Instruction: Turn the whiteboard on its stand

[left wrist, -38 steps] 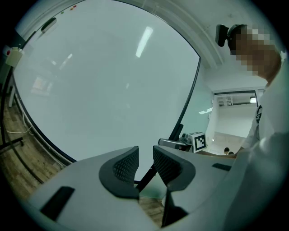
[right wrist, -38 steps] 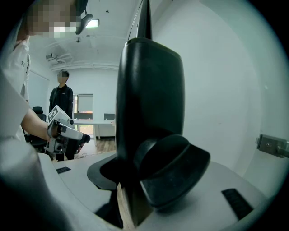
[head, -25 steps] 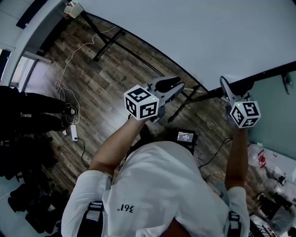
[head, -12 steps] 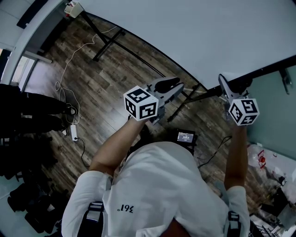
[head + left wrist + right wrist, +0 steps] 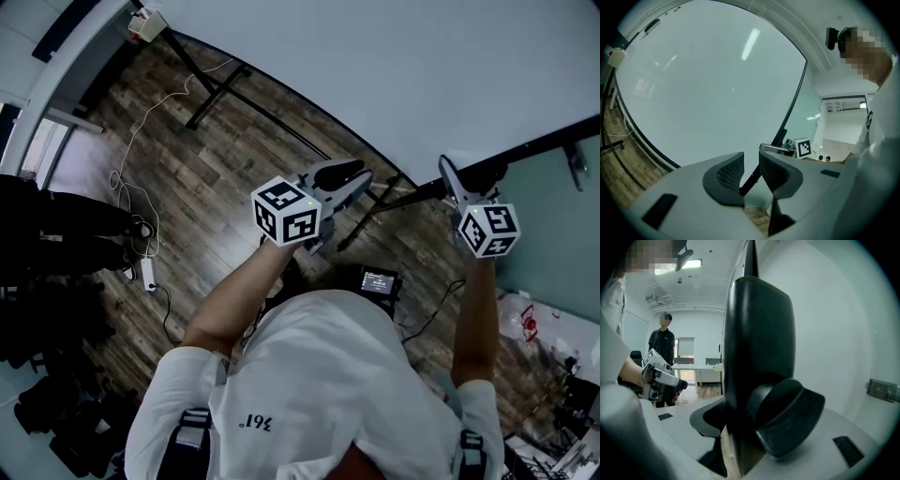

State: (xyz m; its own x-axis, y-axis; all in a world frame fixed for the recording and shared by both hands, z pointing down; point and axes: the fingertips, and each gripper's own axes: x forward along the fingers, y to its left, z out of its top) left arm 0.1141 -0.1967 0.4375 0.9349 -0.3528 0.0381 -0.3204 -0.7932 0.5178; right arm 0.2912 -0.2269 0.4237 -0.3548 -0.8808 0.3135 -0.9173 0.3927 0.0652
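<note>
Whiteboard (image 5: 394, 66) fills the far and right part of the head view, white face toward the person, black frame edge running from far left down to near centre. Its black stand (image 5: 217, 89) legs sit on the wood floor (image 5: 206, 178) at the left.

Right gripper (image 5: 457, 183) is at the board's right side, on the black pivot bracket (image 5: 759, 333). In the right gripper view the bracket and its round knob fill the gap between the jaws, and both jaws are against it: gripped, jaws wide.

Left gripper (image 5: 349, 175) is held level just near of the board's lower edge, not touching it. In the left gripper view (image 5: 751, 157) the jaws stand a little apart with nothing between the pads; only the board's black edge shows beyond the gap.

On the floor there is a power strip (image 5: 150, 270) at the left and a small lit screen (image 5: 378, 278) near the person. A standing person (image 5: 665, 357) shows in the right gripper view, well apart.
</note>
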